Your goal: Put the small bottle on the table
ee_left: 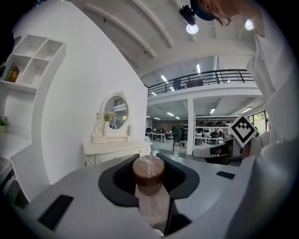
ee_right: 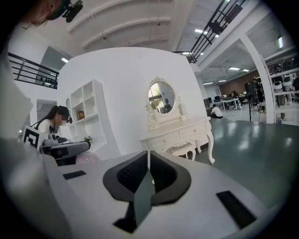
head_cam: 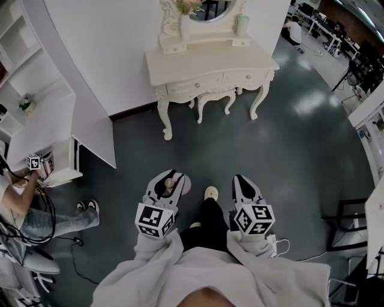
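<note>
On the far left is a white shelf (head_cam: pixel 45 114) by the wall, and another person (head_cam: pixel 27 207) sits near it. Next comes the left gripper (head_cam: pixel 168 181), held out low over the dark floor (head_cam: pixel 300 156). Its two jaws are squeezing the small bottle (ee_left: pixel 149 196). The bottle stands up straight between the jaws, with its brown cap (ee_left: pixel 148 169) on top and its pale body below. It is up in the air, well apart from the table. The white table (head_cam: pixel 210 63) with curly legs stands ahead by the white wall. It has a round mirror (head_cam: pixel 210 7) on top and a little stool (head_cam: pixel 215 99) tucked under it. Down near the grippers one shoe (head_cam: pixel 210 193) pokes out. On the right is the right gripper (ee_right: pixel 149 163). Its jaws are pressed together with nothing between them
</note>
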Available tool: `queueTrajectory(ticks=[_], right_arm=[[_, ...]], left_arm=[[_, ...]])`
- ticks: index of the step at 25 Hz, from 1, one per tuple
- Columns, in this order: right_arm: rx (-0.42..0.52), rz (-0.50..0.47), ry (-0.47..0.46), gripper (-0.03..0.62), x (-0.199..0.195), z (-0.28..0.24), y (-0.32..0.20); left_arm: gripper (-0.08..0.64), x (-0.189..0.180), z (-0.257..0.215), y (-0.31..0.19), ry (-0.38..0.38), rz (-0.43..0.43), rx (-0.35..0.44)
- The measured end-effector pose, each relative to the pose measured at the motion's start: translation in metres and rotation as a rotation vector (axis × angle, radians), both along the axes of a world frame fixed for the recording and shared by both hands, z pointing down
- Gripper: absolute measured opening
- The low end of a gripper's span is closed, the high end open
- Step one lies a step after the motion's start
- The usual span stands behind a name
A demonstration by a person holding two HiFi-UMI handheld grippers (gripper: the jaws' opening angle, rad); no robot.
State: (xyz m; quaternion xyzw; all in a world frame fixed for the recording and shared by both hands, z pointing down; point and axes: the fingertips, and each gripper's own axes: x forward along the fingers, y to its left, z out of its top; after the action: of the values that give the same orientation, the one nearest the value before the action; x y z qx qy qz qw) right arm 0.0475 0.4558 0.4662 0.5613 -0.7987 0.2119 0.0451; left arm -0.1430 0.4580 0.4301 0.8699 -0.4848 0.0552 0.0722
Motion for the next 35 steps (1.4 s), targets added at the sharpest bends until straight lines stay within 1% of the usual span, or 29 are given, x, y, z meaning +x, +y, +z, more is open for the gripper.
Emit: queueTrajectory(ticks=[5, 9, 14, 18, 27, 32, 35], right_arm=[[0.006, -0.001, 0.003, 0.040, 0.008, -0.002, -0.043], [0.009, 0.003, 0.015, 0.040, 0.024, -0.004, -0.086], [0.033, -0.003, 0.031, 0.040, 0.038, -0.013, -0.139], [0.034, -0.015, 0.031, 0.040, 0.046, -0.014, -0.174], [0.027, -0.032, 0.032, 0.040, 0.060, -0.009, -0.229], [0.032, -0.075, 0.037, 0.040, 0.062, -0.008, -0.256], [0.049, -0.103, 0.053, 0.040, 0.064, -0.009, -0.270]], left_arm=[[0.123, 0.008, -0.002, -0.045, -0.004, 0.004, 0.007], [0.123, 0.019, -0.006, -0.089, -0.005, 0.000, 0.016], [0.123, 0.029, -0.015, -0.143, -0.007, -0.010, 0.036], [0.123, 0.039, -0.017, -0.178, -0.008, -0.015, 0.039], [0.123, 0.054, -0.013, -0.234, -0.011, -0.023, 0.031], [0.123, 0.059, -0.008, -0.259, -0.007, -0.039, 0.025], [0.123, 0.062, -0.009, -0.272, -0.004, -0.055, 0.039]])
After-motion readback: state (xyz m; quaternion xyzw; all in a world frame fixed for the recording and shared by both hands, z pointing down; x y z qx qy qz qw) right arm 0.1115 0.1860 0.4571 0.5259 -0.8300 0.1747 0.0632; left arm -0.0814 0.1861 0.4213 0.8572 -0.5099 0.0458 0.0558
